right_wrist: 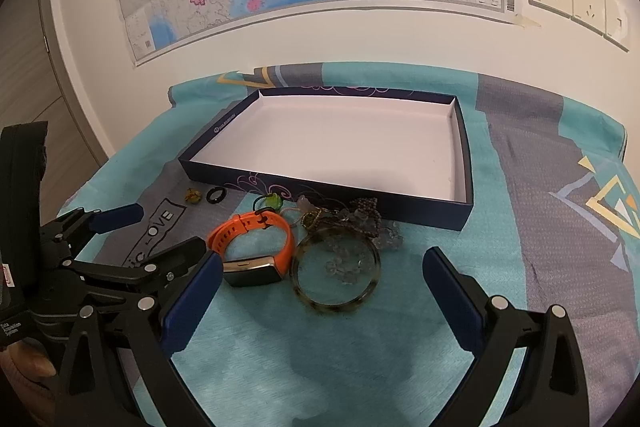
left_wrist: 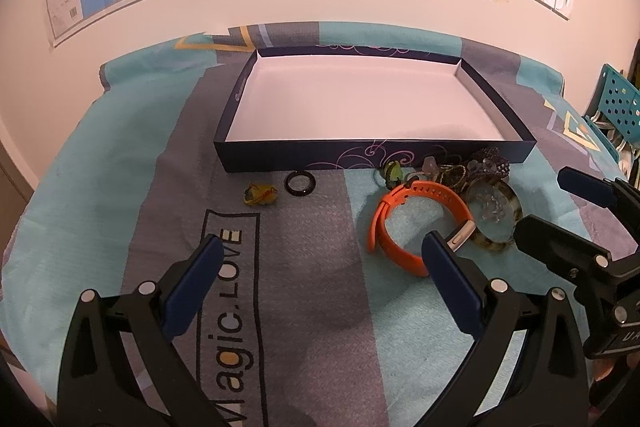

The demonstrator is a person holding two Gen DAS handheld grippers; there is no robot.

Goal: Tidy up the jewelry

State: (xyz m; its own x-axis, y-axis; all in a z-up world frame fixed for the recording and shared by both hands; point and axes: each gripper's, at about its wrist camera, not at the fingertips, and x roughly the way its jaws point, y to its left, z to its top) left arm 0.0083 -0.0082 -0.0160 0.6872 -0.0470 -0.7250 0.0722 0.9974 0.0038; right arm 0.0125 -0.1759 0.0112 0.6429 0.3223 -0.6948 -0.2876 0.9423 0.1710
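The jewelry lies in a pile [right_wrist: 340, 227] on the cloth [right_wrist: 320, 347], just beside the near wall of the empty box [right_wrist: 466, 187]. An orange watch [right_wrist: 256, 247] touches a mottled bangle [right_wrist: 336, 267] at its 3 o'clock. A black ring [left_wrist: 301, 183] and a yellow piece [left_wrist: 260, 194] lie apart at 9 o'clock. The left claw [left_wrist: 320, 259] and the right claw [right_wrist: 320, 271] are both wide and hold nothing.
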